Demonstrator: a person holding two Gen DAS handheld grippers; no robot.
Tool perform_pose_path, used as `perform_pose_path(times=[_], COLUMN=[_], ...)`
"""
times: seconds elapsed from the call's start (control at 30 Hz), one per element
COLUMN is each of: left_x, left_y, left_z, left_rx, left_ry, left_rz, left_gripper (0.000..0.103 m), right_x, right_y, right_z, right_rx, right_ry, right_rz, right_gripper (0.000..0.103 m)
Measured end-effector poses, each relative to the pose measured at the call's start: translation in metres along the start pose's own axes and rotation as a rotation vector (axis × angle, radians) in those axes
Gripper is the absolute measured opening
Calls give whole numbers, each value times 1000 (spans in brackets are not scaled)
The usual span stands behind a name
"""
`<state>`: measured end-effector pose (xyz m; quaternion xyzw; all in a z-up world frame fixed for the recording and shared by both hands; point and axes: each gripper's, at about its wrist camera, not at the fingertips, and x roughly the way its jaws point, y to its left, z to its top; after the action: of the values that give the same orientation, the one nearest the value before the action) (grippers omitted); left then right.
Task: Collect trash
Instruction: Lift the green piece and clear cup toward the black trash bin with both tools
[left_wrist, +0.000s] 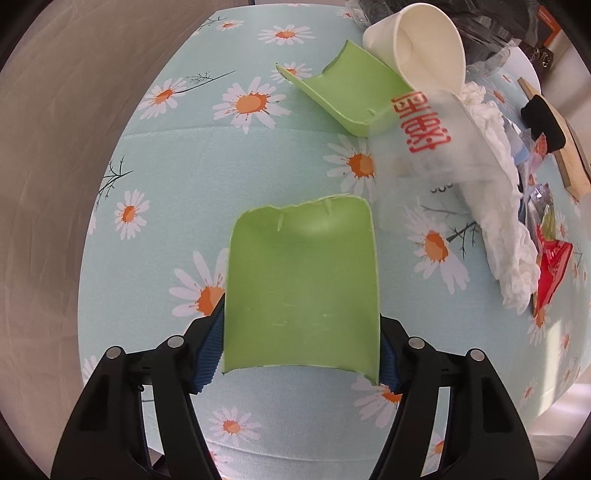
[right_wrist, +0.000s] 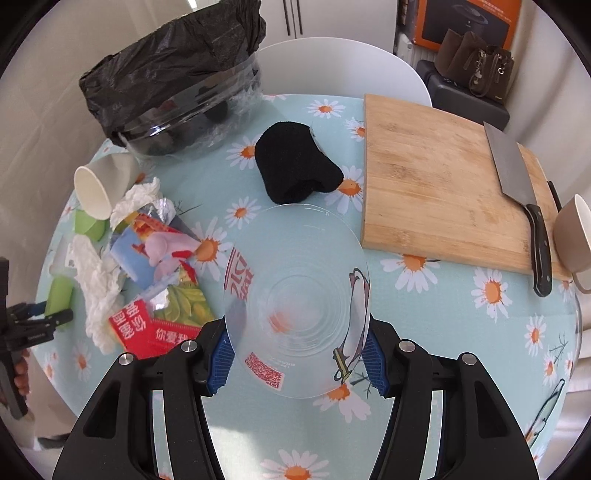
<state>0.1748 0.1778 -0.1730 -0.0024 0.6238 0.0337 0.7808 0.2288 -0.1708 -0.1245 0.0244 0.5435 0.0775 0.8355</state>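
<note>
Green plastic fills the lower middle of my left wrist view: a curved, broken green shard (left_wrist: 301, 284) is pinched between the blue pads of my left gripper (left_wrist: 301, 343), jaws pressed against its two side edges, above the daisy-print tablecloth (left_wrist: 184, 155). A second green shard (left_wrist: 351, 92) lies on the cloth toward the upper middle of that frame, touching a tipped white paper cup (left_wrist: 417, 48) at the upper right. Below the cup, a crumpled white tissue (left_wrist: 495, 206) runs down the right side, with a red wrapper (left_wrist: 552, 273) at its lower end.

In my right wrist view, the right gripper (right_wrist: 297, 350) has its jaws clamped on the rim of a clear plastic lid (right_wrist: 299, 299) printed with red characters, low in the centre of the frame. To the left sits the trash pile: tissue, colourful snack wrappers (right_wrist: 159, 258) and the paper cup. A bin lined with a black bag (right_wrist: 173, 74) stands at the upper left. A black cloth lump (right_wrist: 295, 170) lies just above the lid, near a wooden cutting board (right_wrist: 436, 177) at the right that carries a cleaver (right_wrist: 517, 192). A beige cup (right_wrist: 574, 236) sits at the right edge.
</note>
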Motion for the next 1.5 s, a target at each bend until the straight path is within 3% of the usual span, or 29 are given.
perform_pose_path(times=[0.4, 0.63, 0.67, 0.93, 1.17, 1.5], left_x=[-31, -60, -66, -82, -81, -106], left_y=[-40, -67, -78, -84, -93, -119], left_z=[-79, -113, -104, -121, -116, -87], left_rx=[88, 78, 78, 62, 87, 156], left_ry=[-23, -66, -68, -84, -93, -131], left_rz=[15, 17, 21, 45, 58, 61], left_gripper=[67, 67, 67, 67, 67, 67], right_x=[-41, -63, -65, -83, -96, -99], right_y=[-7, -13, -15, -25, -35, -64], right_z=[-43, -69, -72, -94, -110, -110], right_rx=[-21, -49, -52, -83, -137, -78], right_ry=[-59, -94, -99, -138, -168, -188], right_rz=[66, 86, 91, 143, 137, 136], right_gripper=[55, 55, 55, 55, 55, 55])
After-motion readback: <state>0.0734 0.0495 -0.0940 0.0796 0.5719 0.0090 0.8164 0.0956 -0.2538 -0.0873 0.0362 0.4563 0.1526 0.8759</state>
